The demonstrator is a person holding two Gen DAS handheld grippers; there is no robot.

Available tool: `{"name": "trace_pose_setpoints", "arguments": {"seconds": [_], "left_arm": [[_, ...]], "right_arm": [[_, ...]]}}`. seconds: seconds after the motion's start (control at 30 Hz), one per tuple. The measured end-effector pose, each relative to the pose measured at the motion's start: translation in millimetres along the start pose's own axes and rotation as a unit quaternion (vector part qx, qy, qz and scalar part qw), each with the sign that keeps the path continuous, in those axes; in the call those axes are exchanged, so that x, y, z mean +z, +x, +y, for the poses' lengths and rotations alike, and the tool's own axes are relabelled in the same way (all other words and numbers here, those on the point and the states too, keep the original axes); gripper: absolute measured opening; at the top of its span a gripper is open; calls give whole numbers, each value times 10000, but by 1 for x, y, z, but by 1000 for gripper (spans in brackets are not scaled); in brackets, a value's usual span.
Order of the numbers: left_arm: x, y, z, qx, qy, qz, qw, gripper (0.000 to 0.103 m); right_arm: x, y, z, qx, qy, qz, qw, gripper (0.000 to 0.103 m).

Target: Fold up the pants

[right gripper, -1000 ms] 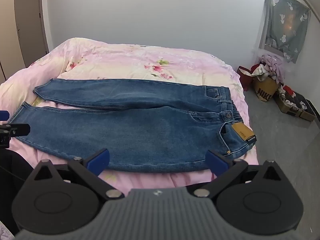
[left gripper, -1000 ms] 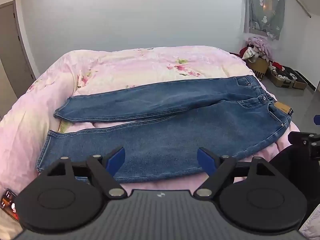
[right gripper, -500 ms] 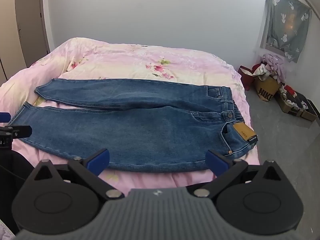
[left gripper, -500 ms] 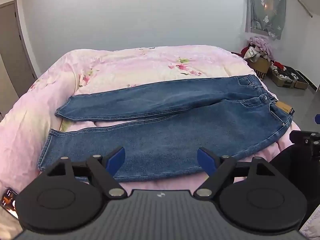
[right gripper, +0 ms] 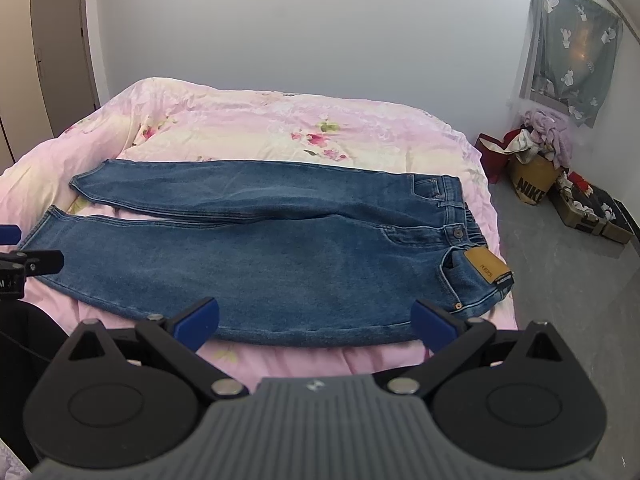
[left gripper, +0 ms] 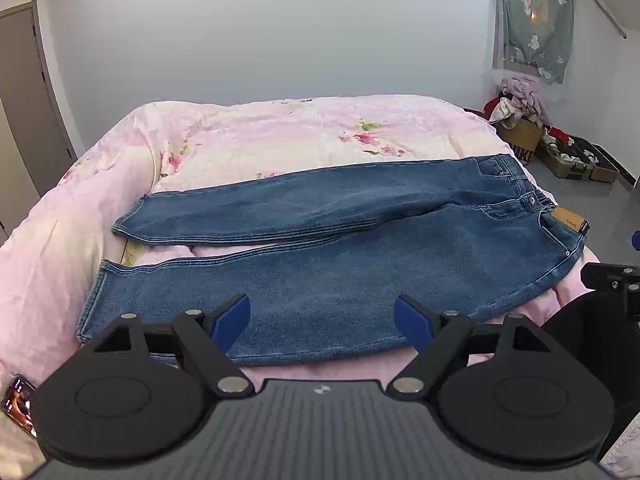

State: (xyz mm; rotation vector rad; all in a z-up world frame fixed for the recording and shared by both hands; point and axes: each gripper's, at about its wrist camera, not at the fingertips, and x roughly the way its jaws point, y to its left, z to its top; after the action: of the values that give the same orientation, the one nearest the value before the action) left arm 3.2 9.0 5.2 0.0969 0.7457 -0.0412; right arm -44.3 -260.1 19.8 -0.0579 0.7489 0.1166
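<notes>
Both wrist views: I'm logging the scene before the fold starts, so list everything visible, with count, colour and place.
jeans: one, blue denim, spread flat across the near part of the bed, waistband to the right, legs to the left
leather patch: one, tan, on the waistband
duvet: one, pink floral, covering the bed
phone: one, screen lit, on the bed's near left edge
curtain: one, grey-green with white print, far right wall
Nike bag: one, brown, on the floor right of the bed, clothes piled on it
suitcase: one, open, floor far right
door: one, grey-brown, left wall
left gripper: black, blue pads, open
right gripper: black, blue pads, open
</notes>
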Motion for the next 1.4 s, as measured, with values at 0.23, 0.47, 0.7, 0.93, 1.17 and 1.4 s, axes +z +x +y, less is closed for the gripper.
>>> {"name": "trace_pose_setpoints", "arguments": {"seconds": [0.23,0.47,0.7,0.93,1.17,1.4], "left_arm": [[-2,-2,-2,50,4,-10,10000,96],[-2,-5,-4,68,3,-53,10000,96],[-2,-6,-4,75,18,-64,9999,96],[-1,-7,-4,72,20,-87,9999,96],[-1,-9,-4,70,12,-117,9999,96],[-1,-10,-4,68,-1,-136,9999,96]], "right_arm": [[0,-1,0,-7,-9,28,10000,98],[1,-2,0,-31,-13,13,10000,98],[1,-3,-2,-51,-12,2,10000,98],[0,-4,-2,-58,-27,-29,10000,98],[-1,-6,-2,-64,3,-18,10000,98],[-2,-5,-3,-99,11,-10,9999,98]]}}
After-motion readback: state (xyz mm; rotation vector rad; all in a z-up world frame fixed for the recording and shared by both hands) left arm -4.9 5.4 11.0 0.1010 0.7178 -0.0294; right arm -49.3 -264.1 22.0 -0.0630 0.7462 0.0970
